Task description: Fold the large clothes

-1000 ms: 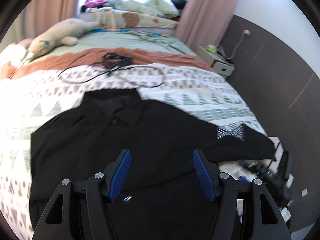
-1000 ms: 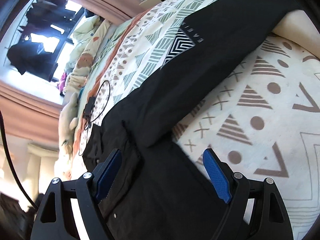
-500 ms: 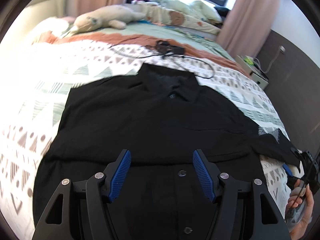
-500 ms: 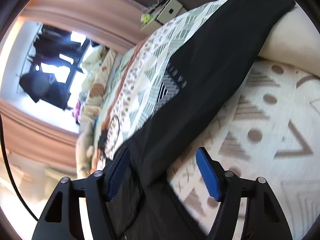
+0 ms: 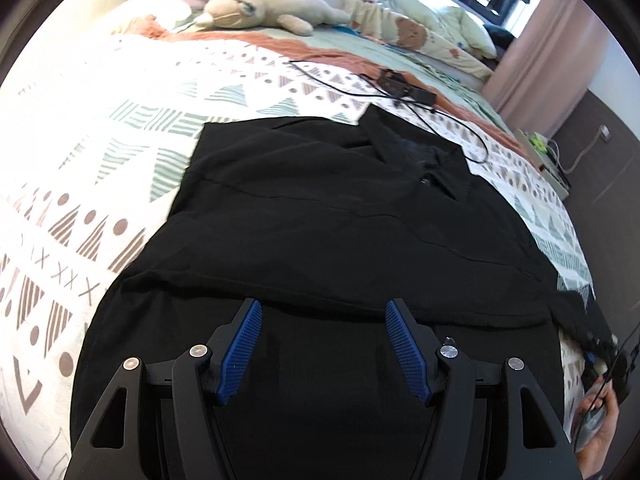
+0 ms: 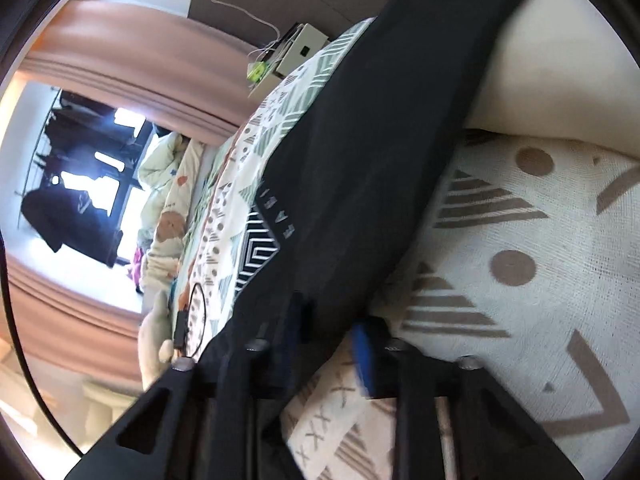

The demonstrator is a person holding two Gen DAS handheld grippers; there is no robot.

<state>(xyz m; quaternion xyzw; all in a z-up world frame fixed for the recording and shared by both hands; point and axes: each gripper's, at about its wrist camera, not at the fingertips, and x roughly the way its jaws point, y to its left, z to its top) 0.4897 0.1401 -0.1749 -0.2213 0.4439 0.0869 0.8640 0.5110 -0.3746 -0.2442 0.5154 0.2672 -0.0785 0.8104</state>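
Note:
A large black button-up shirt lies spread face up on the patterned bedspread, collar toward the far side. My left gripper hovers open over the shirt's lower front, its blue pads wide apart with nothing between them. In the right wrist view the shirt's long black sleeve runs diagonally across the bed edge. My right gripper is drawn in on the sleeve's near edge, with black cloth between its blue pads. The view there is blurred.
A plush toy and rumpled bedding lie at the head of the bed. A black charger and cable lie just beyond the collar. A bedside table stands by the dark wall. A person's hand shows at the lower right.
The left gripper has swung left over the shirt and stayed open. The right gripper has moved onto the sleeve's edge, and its fingers have closed in from wide apart onto the cloth.

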